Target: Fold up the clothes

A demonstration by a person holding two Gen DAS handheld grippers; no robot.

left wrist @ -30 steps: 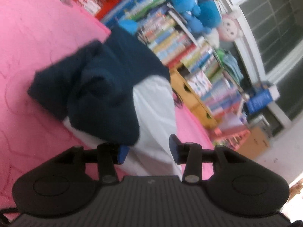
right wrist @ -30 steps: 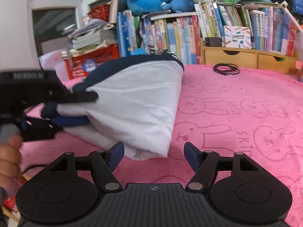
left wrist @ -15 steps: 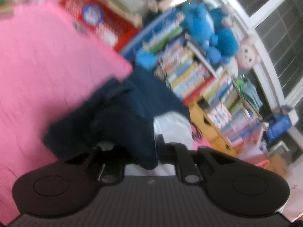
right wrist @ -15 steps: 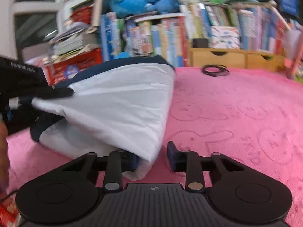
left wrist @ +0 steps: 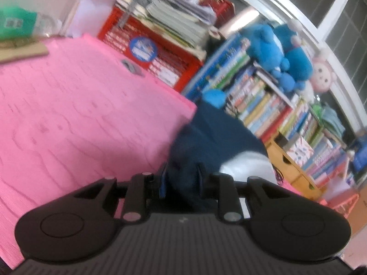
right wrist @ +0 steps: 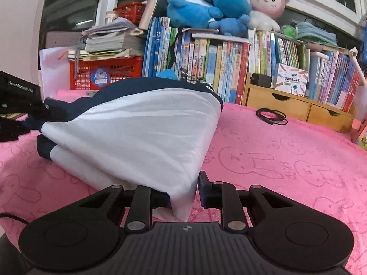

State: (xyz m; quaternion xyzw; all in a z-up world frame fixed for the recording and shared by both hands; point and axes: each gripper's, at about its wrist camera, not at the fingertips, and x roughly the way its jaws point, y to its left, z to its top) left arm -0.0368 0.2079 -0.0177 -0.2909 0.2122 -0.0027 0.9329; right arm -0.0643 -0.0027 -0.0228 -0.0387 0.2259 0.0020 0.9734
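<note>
Here, we are reading both wrist views of a single moment.

Garment: we are looking at a white-and-navy garment (right wrist: 142,135) that is lying folded over itself on the pink bunny-print blanket (right wrist: 286,160), its white panel facing the right wrist camera and its navy part (left wrist: 206,142) facing the left one.

Right gripper: we are seeing the right gripper (right wrist: 183,194) with its fingers drawn close together on the near white corner of the garment; the cloth is filling the narrow gap, and the corner is hanging down between the jaws.

Left gripper: we are seeing the left gripper (left wrist: 181,181) closed in on a bunched fold of the navy cloth, which is filling the space between its fingers. In the right wrist view this same tool is appearing at the left edge, gripping the garment's far end just above the blanket.

Lift: we are noting that the garment is sagging between the two grips, with its lower layers resting on the blanket.

Background: we are observing a row of upright books (right wrist: 206,68) behind the blanket, blue plush toys (right wrist: 206,6) and a pink rabbit plush (right wrist: 268,2) sitting on top of them, a red crate (right wrist: 107,73) carrying stacked booklets to the left, wooden drawers (right wrist: 298,107) to the right, and a coiled black cable (right wrist: 271,116) lying on the blanket near the drawers.
</note>
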